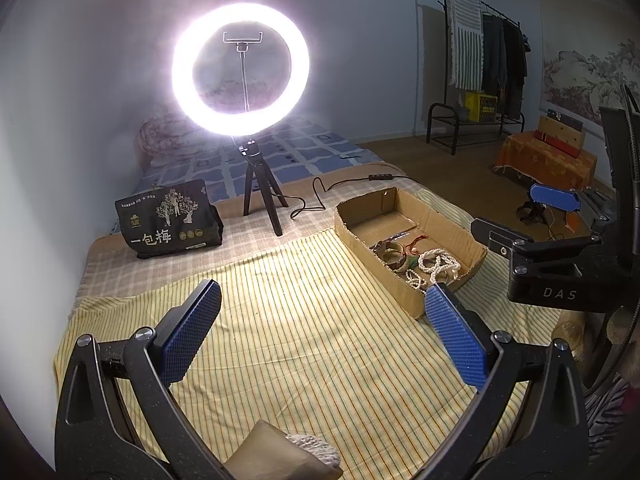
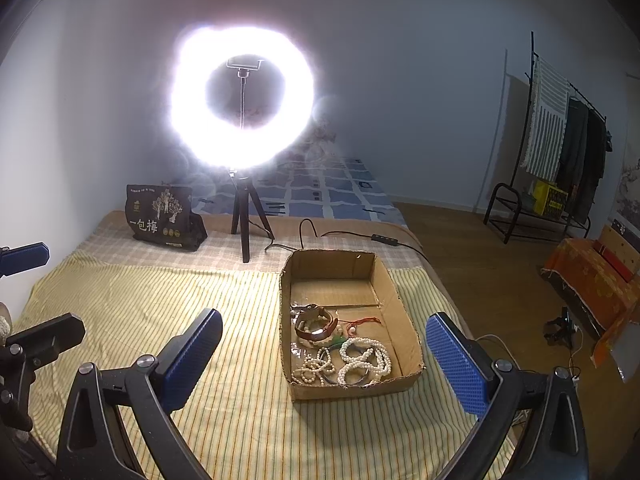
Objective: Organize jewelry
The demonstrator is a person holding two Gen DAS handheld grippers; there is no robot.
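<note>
The jewelry (image 2: 340,344) all lies in the near end of the open cardboard box (image 2: 394,300): white bead strands (image 2: 364,360) heaped nearest me, a brown bangle (image 2: 316,326) just beyond them, and a thin red cord (image 2: 362,322) to its right, everything tangled and touching. The far half of the box is bare. I judge the sorting hardly begun or else already gathered into the box; nothing lies out on the cloth, and I cannot tell which. My right gripper (image 2: 324,360) hovers above the near end of the box, its blue pads wide apart and holding nothing. My left gripper (image 1: 320,340) hangs over bare cloth to the left of the box, likewise spread wide and empty. The box rests on a yellow striped cloth (image 2: 160,312) laid over a bed, with a checked blanket (image 2: 120,244) at its far edge. Beyond stand a lit ring light (image 2: 240,100) on a small tripod and a dark printed bag (image 2: 164,216) at far left. To the right, across a wooden floor, a clothes rack (image 2: 560,152) stands against the wall.
</note>
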